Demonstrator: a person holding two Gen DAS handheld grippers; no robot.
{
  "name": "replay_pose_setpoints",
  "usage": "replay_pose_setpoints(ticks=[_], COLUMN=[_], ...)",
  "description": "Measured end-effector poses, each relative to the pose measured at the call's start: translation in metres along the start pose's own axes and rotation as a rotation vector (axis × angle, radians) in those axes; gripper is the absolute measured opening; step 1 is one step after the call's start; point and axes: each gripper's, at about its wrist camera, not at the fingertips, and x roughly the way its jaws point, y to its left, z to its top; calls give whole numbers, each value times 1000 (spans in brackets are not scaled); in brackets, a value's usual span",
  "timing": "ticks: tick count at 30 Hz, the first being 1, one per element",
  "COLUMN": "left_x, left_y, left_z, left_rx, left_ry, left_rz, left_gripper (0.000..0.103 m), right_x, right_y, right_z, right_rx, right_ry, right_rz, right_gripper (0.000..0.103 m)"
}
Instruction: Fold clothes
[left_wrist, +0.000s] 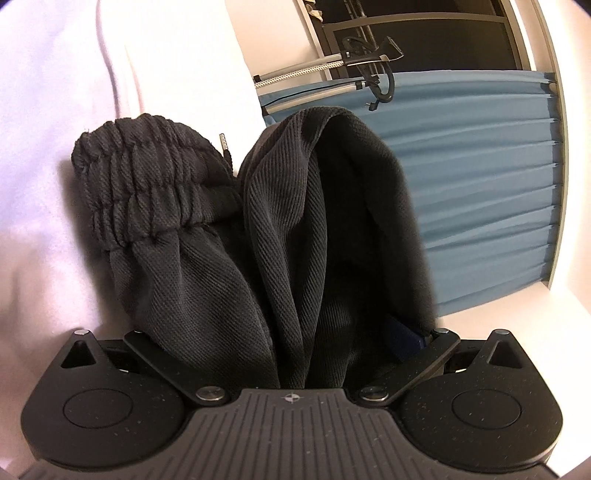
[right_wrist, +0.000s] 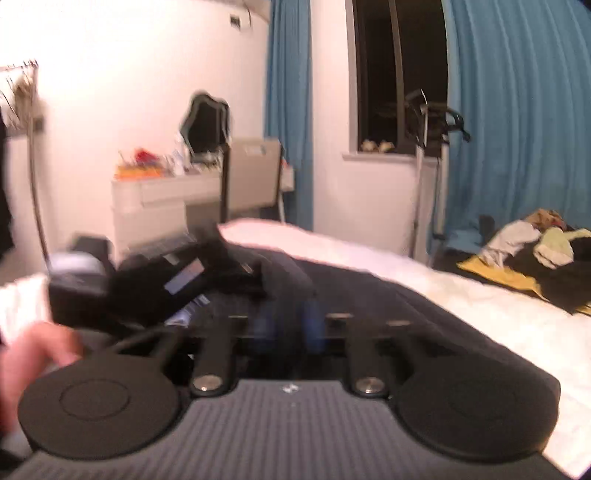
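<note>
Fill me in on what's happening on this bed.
A person is folding clothes with a handheld gripper in each hand. The left gripper has a bunch of a black garment between its fingers, elastic waistband up. The right gripper is shut, its blue pads together over the dark cloth spread on the white bed; whether it pinches the cloth is too blurred to tell. A pile of clothes waits further back.

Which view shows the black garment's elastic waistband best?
The left wrist view: the gathered elastic waistband of the black garment sits close and sharp, bunched just ahead of the left tongs. The right wrist view is motion-blurred and shows only the dark cloth spread on the bed; no waistband can be made out there.
</note>
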Motion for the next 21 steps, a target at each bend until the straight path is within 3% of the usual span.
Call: replay_pose_setpoints(ticks=[5, 8, 13, 16, 21], left_x=[-1, 1, 8, 9, 8], left_y=[1, 1, -4, -4, 6], left_z=[-2, -2, 0, 1, 6], left_rx=[15, 16, 30, 26, -62], left_ry=[6, 8, 9, 11, 16], left_rz=[-21, -25, -5, 0, -18], left_gripper=[103, 103, 103, 103, 103], right_x=[35, 46, 51, 40, 11], right_y=[-33, -39, 9, 33, 54], right_z=[-7, -13, -16, -18, -20], right_rx=[137, 154, -138, -300, -405], right_ry=[103, 133, 149, 106, 112], right_rz=[-86, -82, -51, -10, 124], right_gripper=[7, 7, 7, 7, 7])
